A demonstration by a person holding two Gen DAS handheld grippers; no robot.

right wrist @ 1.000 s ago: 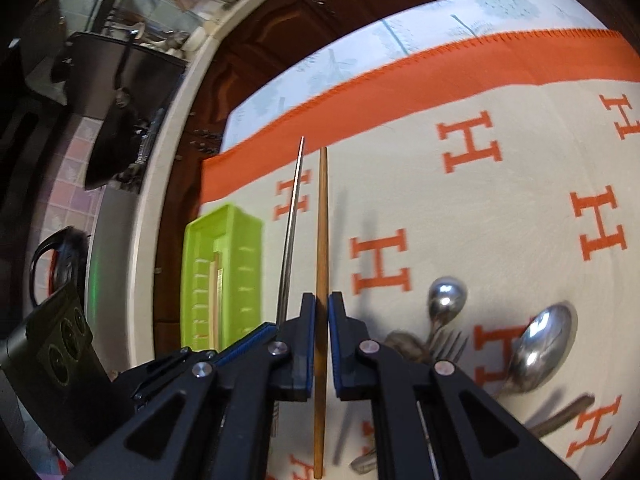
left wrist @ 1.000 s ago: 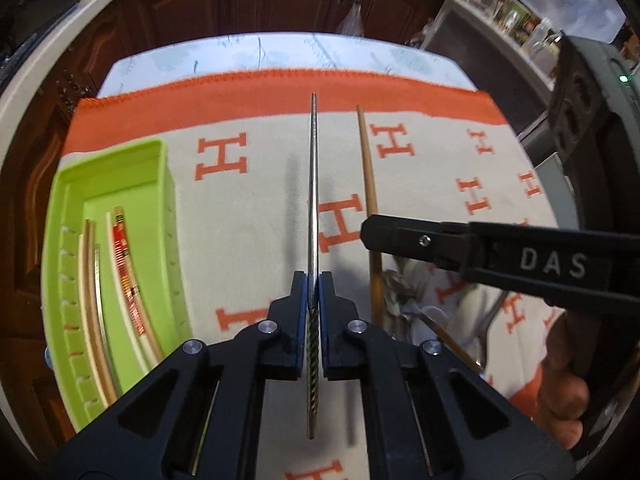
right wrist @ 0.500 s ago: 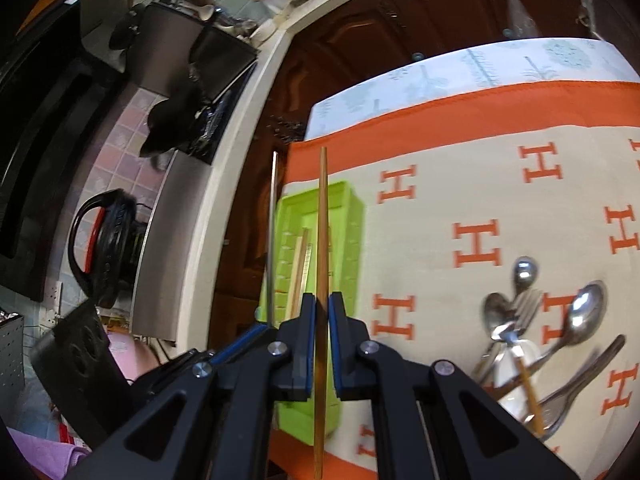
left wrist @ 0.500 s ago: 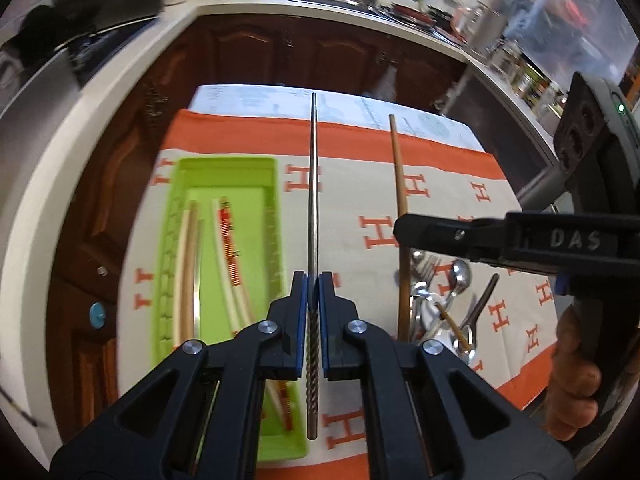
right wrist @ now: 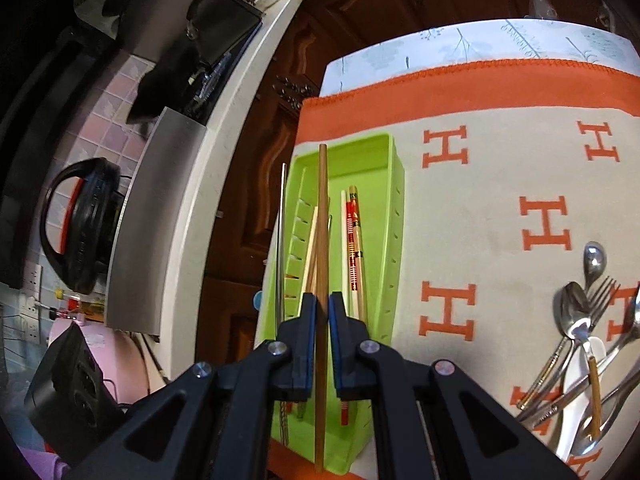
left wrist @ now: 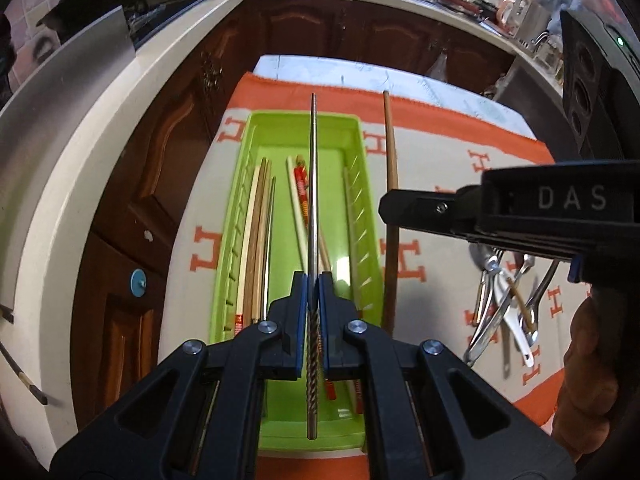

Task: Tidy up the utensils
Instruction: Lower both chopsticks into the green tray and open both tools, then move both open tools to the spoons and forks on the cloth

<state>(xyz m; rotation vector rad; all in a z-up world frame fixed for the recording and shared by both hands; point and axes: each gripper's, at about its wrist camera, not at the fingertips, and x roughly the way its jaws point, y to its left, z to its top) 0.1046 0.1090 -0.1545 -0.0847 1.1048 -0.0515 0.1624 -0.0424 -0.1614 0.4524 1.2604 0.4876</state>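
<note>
Two chopsticks, metal chopstick [left wrist: 313, 200] and wooden chopstick [right wrist: 322, 240], pinched between fingers above tray [left wrist: 280, 120].

We cannot see the near end of the tray [left wrist: 362, 152] at the bottom of the left view; the gripper [left wrist: 313, 304] covers it. At the right edge of the right view the cutlery pile [right wrist: 580, 344] is cut off, and its overlapping handles cannot be told apart.

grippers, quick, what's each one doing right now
Left gripper: shut on the metal chopstick, above the green tray.
Right gripper: shut on the wooden chopstick.
</note>
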